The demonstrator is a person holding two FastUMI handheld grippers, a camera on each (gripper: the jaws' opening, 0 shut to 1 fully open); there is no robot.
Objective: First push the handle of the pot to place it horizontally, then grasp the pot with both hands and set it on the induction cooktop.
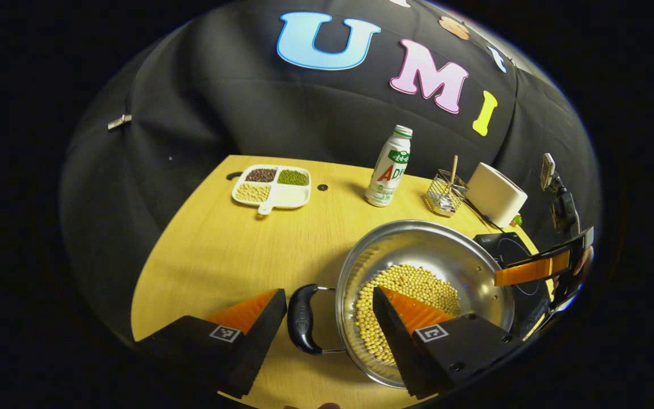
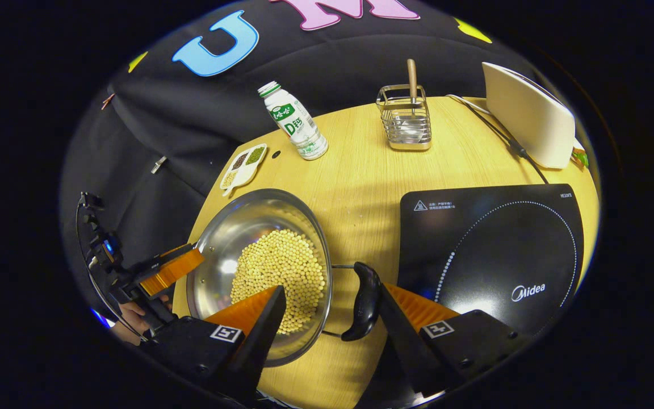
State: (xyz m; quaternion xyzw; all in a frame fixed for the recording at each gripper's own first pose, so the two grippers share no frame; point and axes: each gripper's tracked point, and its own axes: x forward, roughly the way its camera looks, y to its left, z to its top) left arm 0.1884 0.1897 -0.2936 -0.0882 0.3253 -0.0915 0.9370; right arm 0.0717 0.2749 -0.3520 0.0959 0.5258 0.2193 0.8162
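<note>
Straddling the pot (image 1: 423,272) handles (image 1: 302,325), flat sideways; both claws (image 1: 330,307) (image 2: 332,304) apart.

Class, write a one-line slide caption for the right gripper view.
Right gripper open astride the bean-filled pot's rim and handle, beside the induction cooktop.

We see a dim booth with one bright patch: the table (image 1: 219,250) glows warm yellow under light from above, while the cloth wall stays nearly black. Glare sits on the steel pot (image 2: 230,250) as white spots on its inner wall, and in the left gripper view its rim shines. Short, soft shadows fall beside the bottle (image 1: 388,166) and the wire holder (image 2: 406,122). Fisheye bending curves the table's edges strongly. Focus holds well mid-table; things at the far edges look slightly smeared.
</note>
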